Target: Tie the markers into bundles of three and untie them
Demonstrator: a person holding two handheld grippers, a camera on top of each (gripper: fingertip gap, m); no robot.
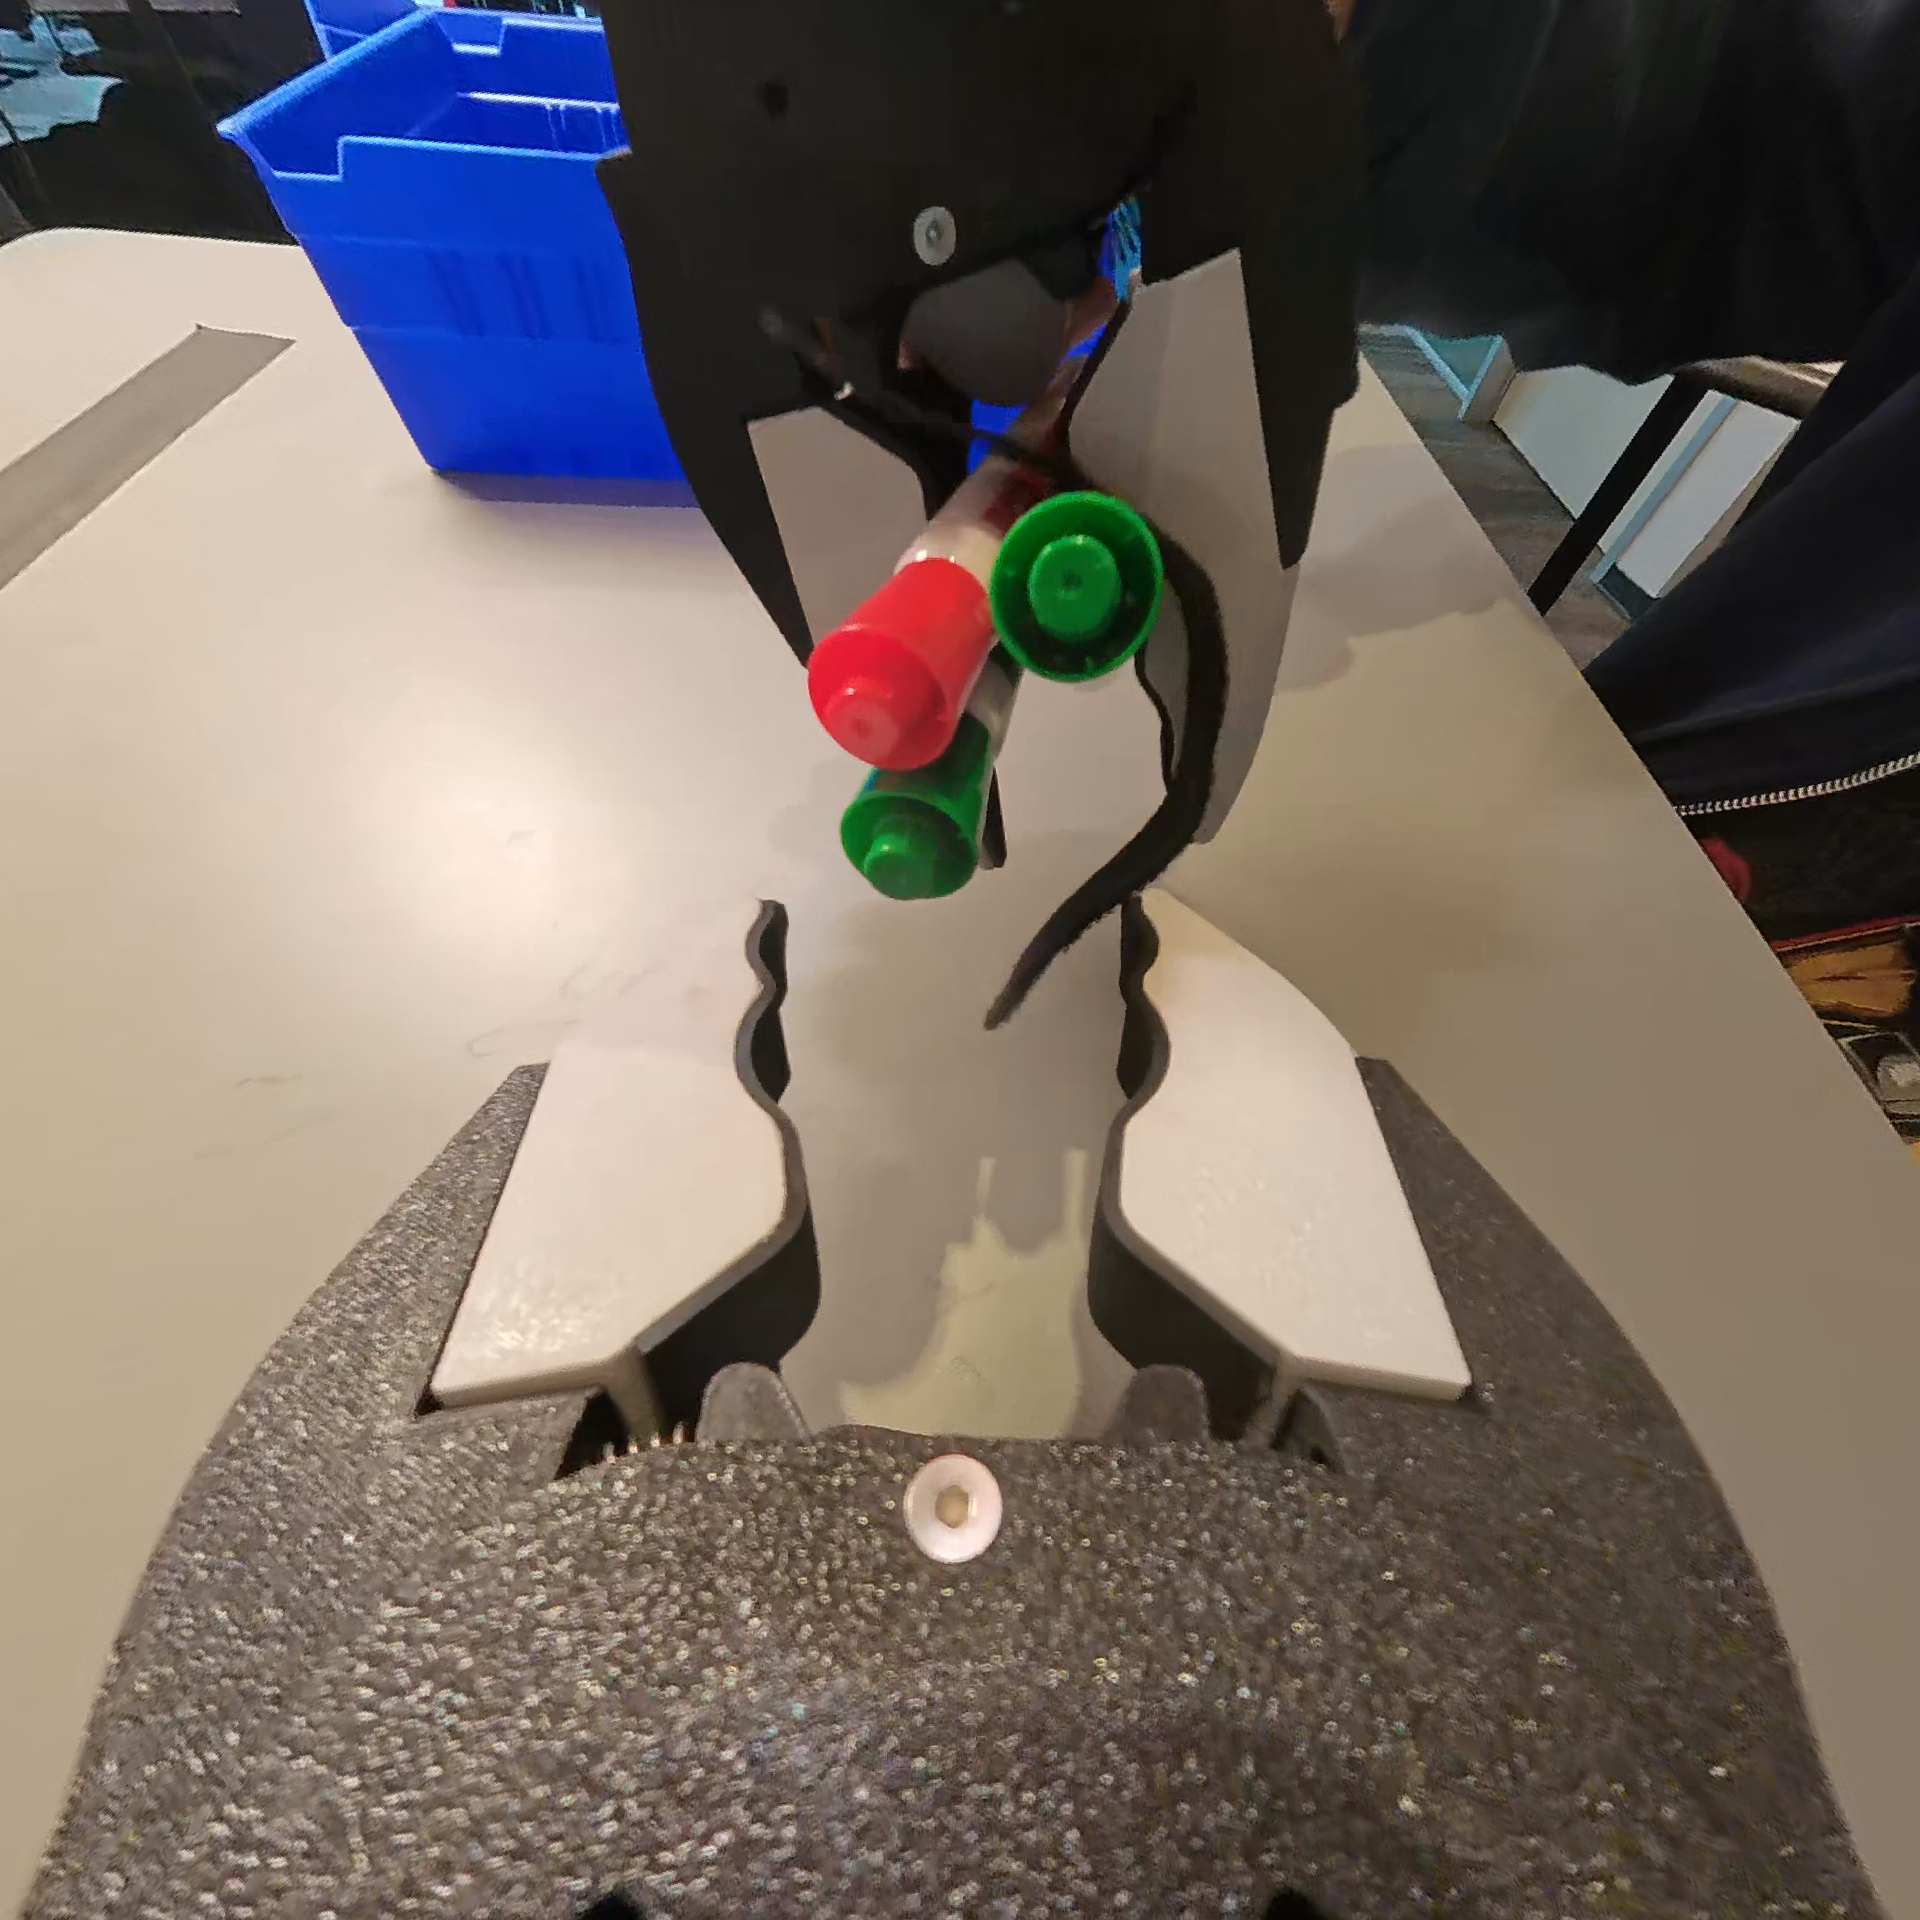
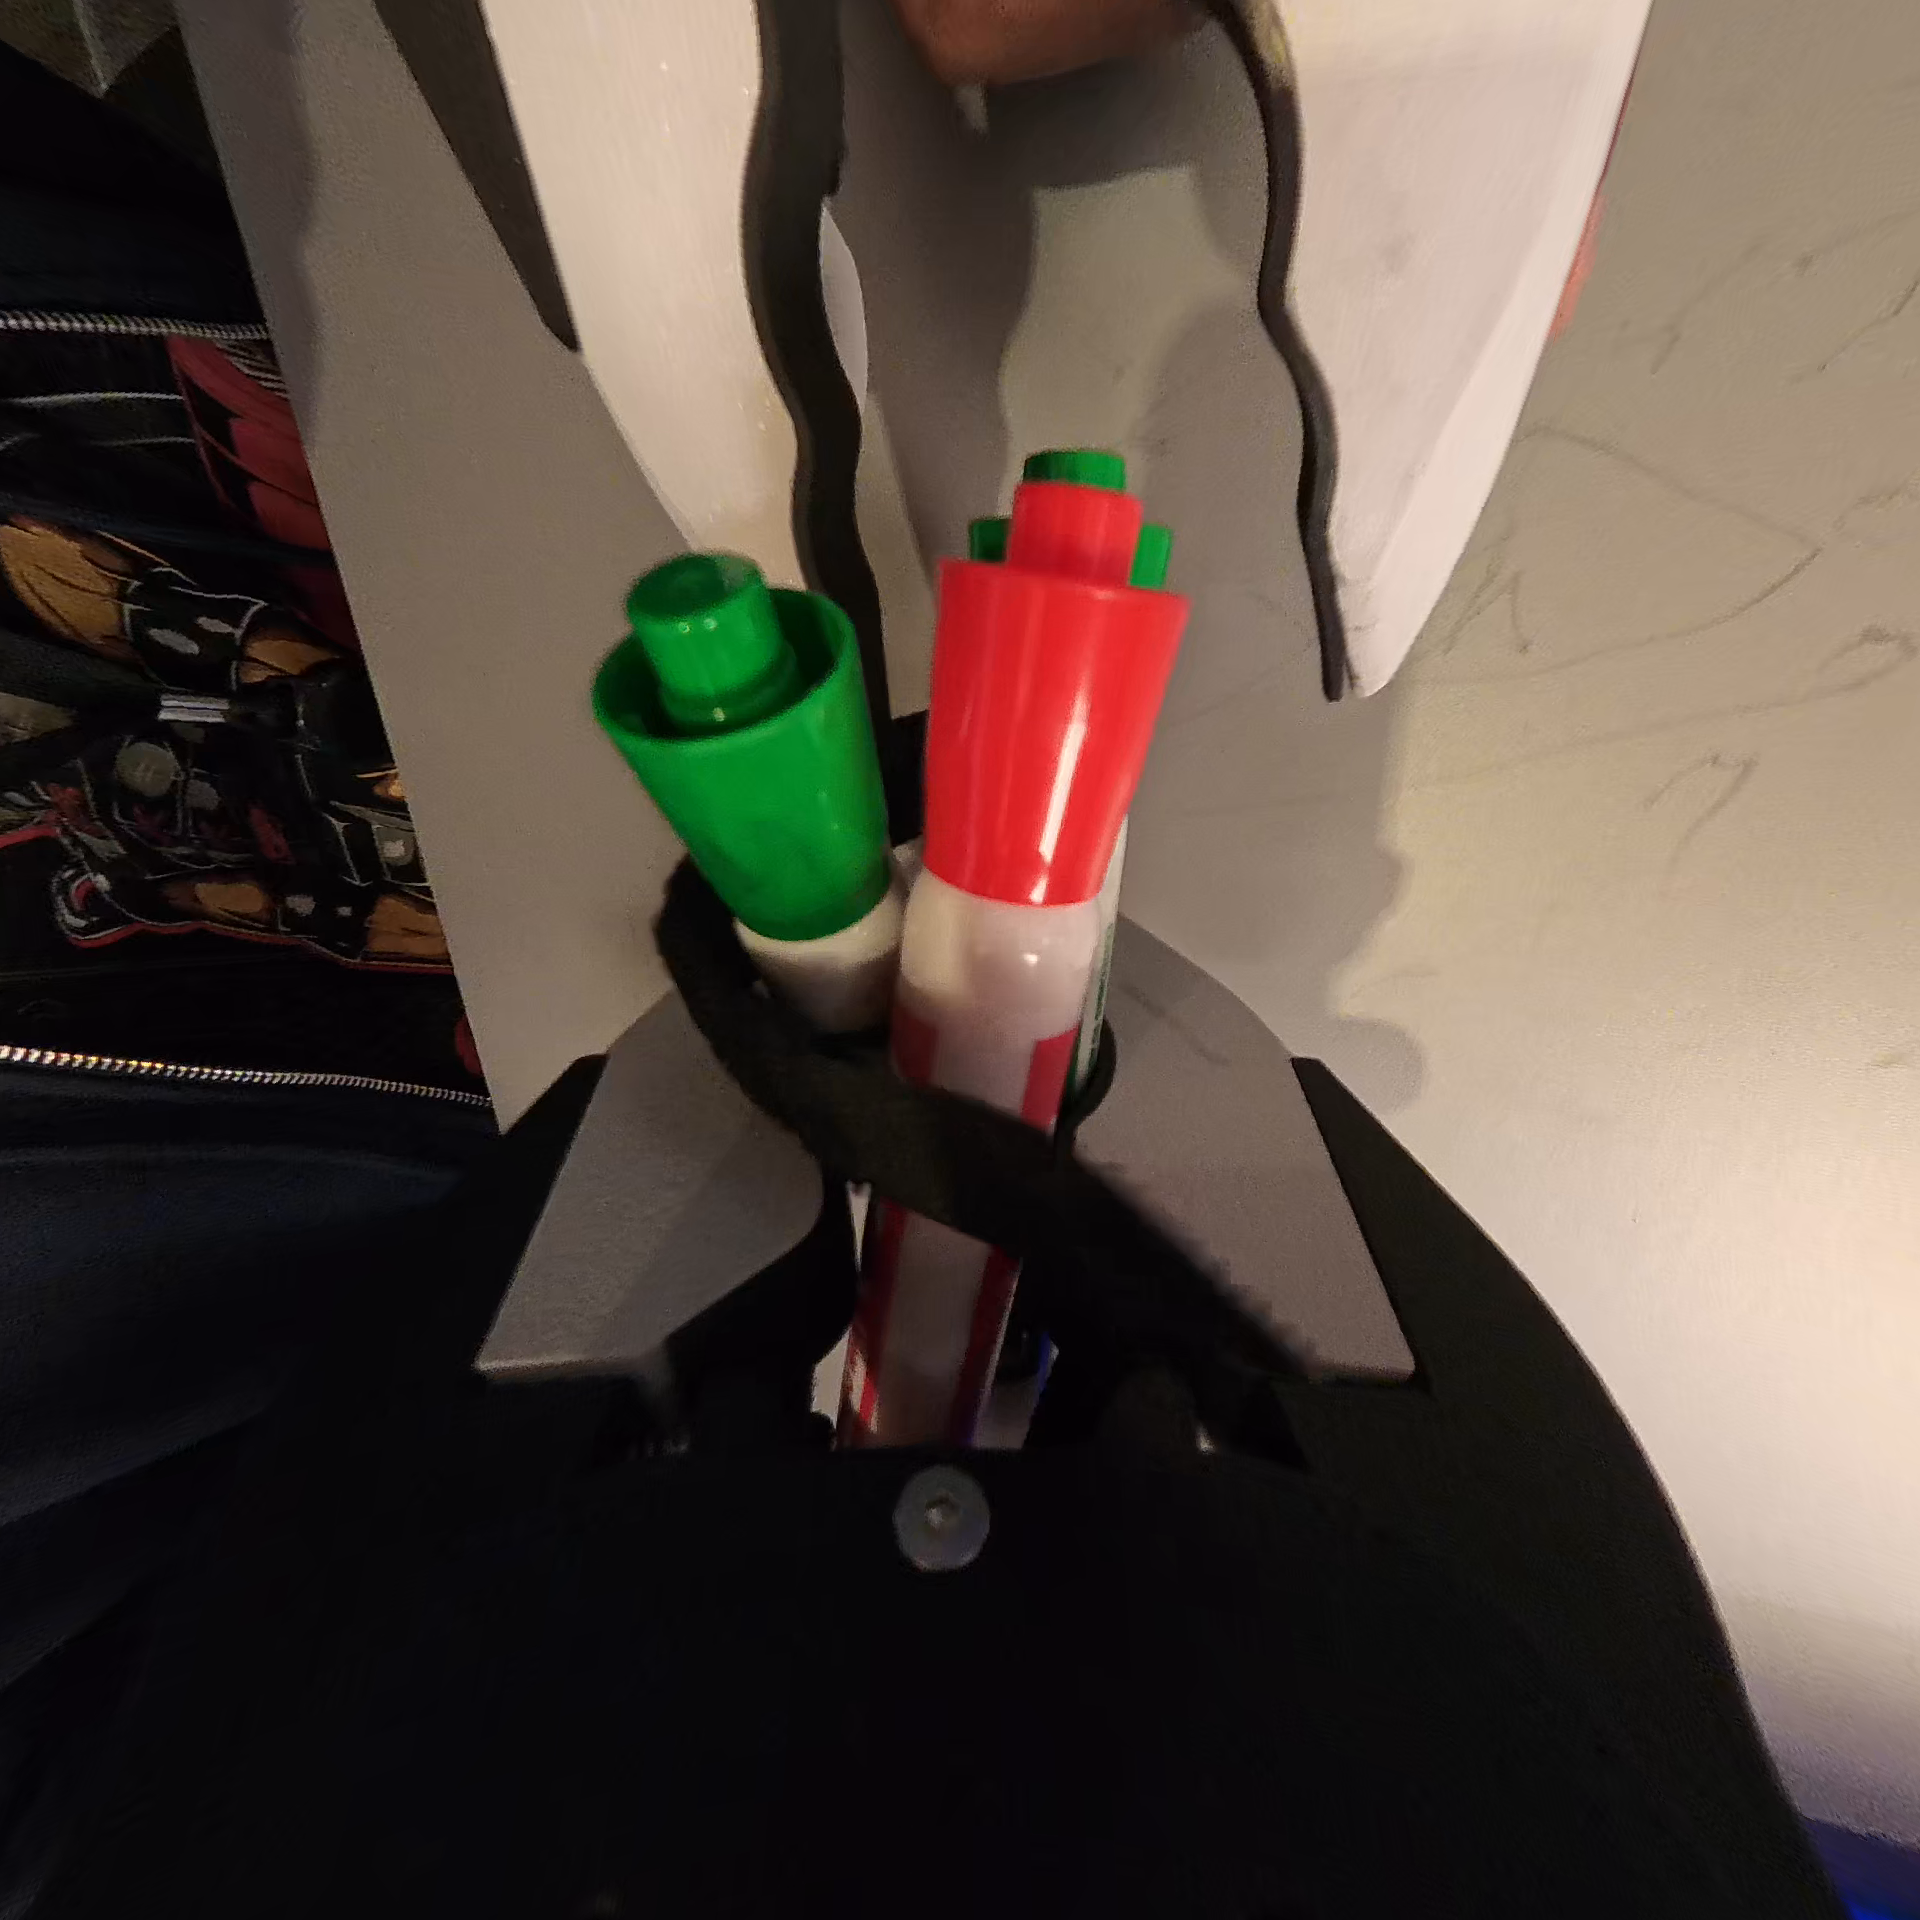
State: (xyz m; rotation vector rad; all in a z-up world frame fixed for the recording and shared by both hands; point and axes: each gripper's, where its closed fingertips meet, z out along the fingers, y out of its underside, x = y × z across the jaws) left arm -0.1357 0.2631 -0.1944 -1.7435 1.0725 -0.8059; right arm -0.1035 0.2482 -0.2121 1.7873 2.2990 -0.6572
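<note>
Markers (image 2: 1039, 810) clamped in right gripper (image 2: 940, 1195), barrels hidden by strap (image 2: 883, 1112); left gripper (image 1: 951, 935) spread, empty.

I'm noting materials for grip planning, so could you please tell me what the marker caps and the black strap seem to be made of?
The red cap and green cap look like smooth, glossy moulded plastic, judging by the sharp highlights. The black strap looks like soft, matte, fuzzy fabric, perhaps hook-and-loop; its free end hangs limp.

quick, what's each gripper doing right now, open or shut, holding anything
Left gripper: jaws open, holding nothing.
Right gripper: jaws shut on the marker bundle, black strap looped around it.
</note>
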